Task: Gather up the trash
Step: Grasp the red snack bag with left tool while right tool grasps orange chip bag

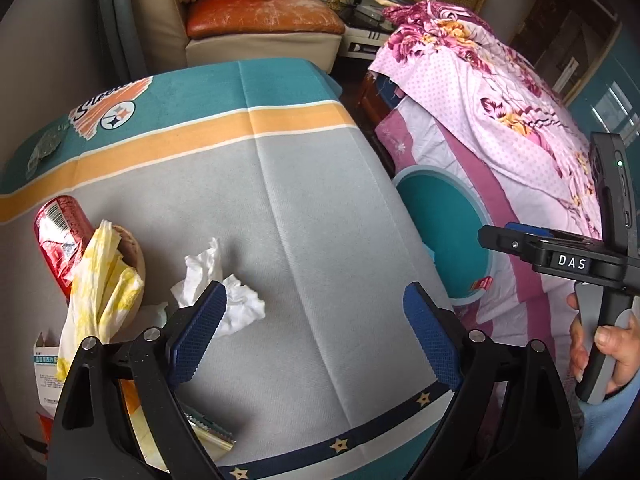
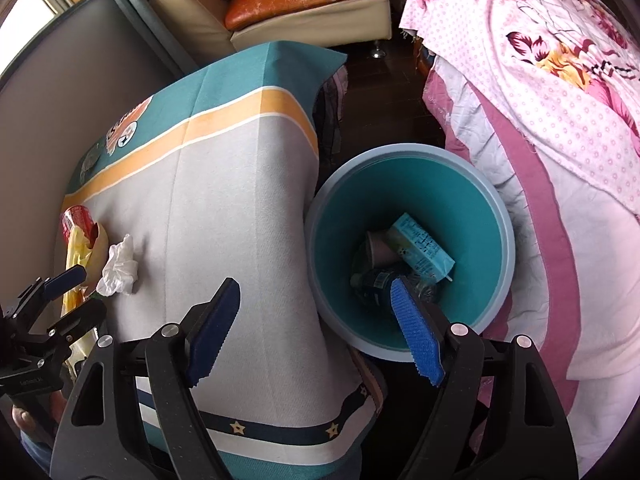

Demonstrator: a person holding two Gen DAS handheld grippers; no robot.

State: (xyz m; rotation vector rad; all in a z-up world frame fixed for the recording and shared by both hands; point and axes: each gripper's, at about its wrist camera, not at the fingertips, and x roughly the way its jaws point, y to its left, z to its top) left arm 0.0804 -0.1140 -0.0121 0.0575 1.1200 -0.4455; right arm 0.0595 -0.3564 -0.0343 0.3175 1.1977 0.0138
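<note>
Both tongs stand spread and empty: left tongs (image 1: 316, 336) above the table (image 1: 320, 200) beside a crumpled tissue (image 1: 224, 288), right tongs (image 2: 316, 332) over the bin (image 2: 496, 216), where a carton (image 2: 424, 248) and cup (image 2: 378, 246) lie.

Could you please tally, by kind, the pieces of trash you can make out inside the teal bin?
In the teal bin, right wrist view:
Light blue drink carton: 1
Paper cup: 1
Dark bottle: 1
Total: 3 clearly visible; anything beneath them is hidden.
</note>
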